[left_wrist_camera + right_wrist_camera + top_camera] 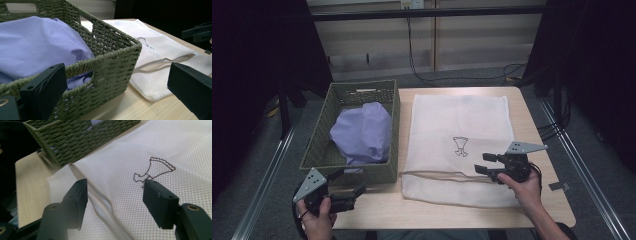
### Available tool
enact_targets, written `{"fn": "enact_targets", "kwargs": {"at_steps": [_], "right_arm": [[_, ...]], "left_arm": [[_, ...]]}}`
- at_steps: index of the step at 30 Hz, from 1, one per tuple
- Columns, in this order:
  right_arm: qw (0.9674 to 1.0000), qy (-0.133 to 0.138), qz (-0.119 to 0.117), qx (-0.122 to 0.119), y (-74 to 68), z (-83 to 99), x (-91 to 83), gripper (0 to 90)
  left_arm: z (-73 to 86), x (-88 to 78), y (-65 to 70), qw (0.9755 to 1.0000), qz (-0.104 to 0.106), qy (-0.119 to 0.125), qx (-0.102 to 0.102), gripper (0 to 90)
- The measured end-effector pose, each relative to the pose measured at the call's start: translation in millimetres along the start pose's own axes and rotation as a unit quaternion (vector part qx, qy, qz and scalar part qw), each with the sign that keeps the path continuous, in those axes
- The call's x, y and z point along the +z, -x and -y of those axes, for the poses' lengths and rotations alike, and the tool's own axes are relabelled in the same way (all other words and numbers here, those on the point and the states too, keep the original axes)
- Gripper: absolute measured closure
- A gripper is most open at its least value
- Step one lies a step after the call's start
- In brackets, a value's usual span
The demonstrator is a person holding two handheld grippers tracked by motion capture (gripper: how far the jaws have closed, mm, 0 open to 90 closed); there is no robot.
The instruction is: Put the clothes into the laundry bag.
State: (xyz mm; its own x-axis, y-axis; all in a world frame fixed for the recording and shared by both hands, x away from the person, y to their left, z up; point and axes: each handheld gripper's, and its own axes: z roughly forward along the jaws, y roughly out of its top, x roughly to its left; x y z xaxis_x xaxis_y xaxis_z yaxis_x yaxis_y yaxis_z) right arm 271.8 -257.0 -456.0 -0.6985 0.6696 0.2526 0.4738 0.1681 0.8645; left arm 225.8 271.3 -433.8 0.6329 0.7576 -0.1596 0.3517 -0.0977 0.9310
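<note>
A white mesh laundry bag (457, 130) lies flat on the wooden table (542, 205), its open hem with a drawstring (100, 200) toward me and a small dark line drawing (152, 170) printed on it. Left of it stands a green woven basket (347, 172) holding a crumpled lavender cloth (362, 132). My right gripper (480, 163) hovers low over the bag's near right part, jaws open and pointing left toward the hem, nothing between them. My left gripper (349, 181) is open just in front of the basket's near corner (112, 65), also holding nothing.
The basket overhangs the table's left side. Bare wood shows along the near edge in front of the bag. Beyond the table are a floor with cables (422, 65), dark curtains and metal floor rails (582, 165) on both sides.
</note>
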Motion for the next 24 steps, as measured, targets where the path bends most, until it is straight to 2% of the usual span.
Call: {"fn": "enact_targets", "kwargs": {"at_steps": [2, 6, 14, 19, 20, 21, 22, 23, 24], "right_arm": [[0.9999, -0.006, 0.013, 0.008, 1.0, -1.8, 4.7, 39.3], [0.9995, -0.009, 0.031, -0.005, -0.9, -7.2, 12.2, 41.3], [0.9991, -0.039, -0.004, -0.017, -4.1, -20.0, 30.8, 44.5], [0.9979, -0.056, -0.033, -0.007, -0.5, -27.4, 42.0, 47.4], [0.9974, -0.06, -0.039, -0.004, 0.8, -28.2, 44.7, 51.2], [0.9967, -0.063, -0.051, -0.001, 1.7, -29.1, 46.9, 60.1], [0.9952, -0.073, -0.065, -0.006, 2.8, -30.2, 50.4, 57.2], [0.9945, -0.084, -0.063, -0.006, 3.2, -31.4, 54.1, 48.7], [0.9941, -0.089, -0.061, -0.005, 3.2, -32.3, 56.8, 49.0]], "left_arm": [[1.1, -1.9, 0.3, 1.0, 0.0, -0.002, -0.001, 2.4], [1.4, -8.5, 2.9, 1.0, -0.001, 0.006, 0.001, 2.4], [1.1, -5.9, 4.2, 1.0, 0.003, 0.001, 0.006, 2.4], [0.4, -2.8, 3.8, 1.0, 0.0, 0.0, 0.005, 2.3], [0.3, -2.0, 3.4, 1.0, 0.002, 0.0, 0.005, 2.3], [0.1, -1.7, 3.3, 1.0, 0.005, 0.001, 0.007, 2.3], [-0.1, -1.3, 3.6, 1.0, 0.005, 0.002, 0.007, 2.2], [-0.2, -1.4, 3.7, 1.0, 0.005, 0.001, 0.008, 2.2], [-0.2, -1.0, 3.9, 0.9999, 0.006, 0.001, 0.009, 2.1]]}}
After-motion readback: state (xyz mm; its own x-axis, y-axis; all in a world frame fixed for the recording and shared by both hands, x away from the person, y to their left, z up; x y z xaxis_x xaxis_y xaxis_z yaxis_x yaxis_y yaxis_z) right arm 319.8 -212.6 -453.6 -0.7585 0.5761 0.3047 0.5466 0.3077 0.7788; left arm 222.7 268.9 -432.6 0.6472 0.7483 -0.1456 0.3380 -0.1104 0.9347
